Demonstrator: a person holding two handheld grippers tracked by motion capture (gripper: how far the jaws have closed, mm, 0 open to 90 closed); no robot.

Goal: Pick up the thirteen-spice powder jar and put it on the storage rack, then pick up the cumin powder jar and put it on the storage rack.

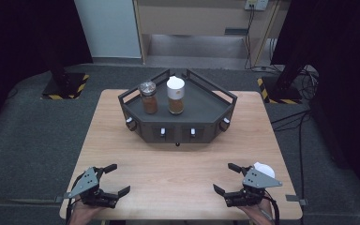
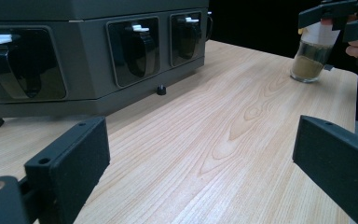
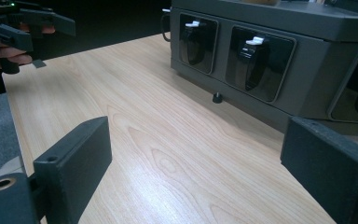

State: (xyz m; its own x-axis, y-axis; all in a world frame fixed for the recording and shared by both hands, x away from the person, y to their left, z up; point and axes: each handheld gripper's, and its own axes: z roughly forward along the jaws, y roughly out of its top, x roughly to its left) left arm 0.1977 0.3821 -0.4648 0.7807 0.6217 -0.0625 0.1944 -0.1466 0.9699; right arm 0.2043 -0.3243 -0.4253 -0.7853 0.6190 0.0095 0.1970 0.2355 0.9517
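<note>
Both grippers are held low at the near edge of the table [image 1: 122,140], the left gripper [image 1: 114,179] and the right gripper [image 1: 225,178] each with jaws spread wide and nothing between them. A white-capped spice jar [image 1: 263,168] stands just beside the right gripper, partly hidden behind it; it is judged the thing nearest to be picked up. For a clean grasp, the jar would best be approached level and clamped at mid-body. Farther off, a dark angular rack [image 1: 201,126] carries a metal-lidded jar [image 1: 148,97] and a white-lidded jar [image 1: 176,95]. Pale wood is seen underfoot of everything, grey carpet and black curtains beyond.
</note>
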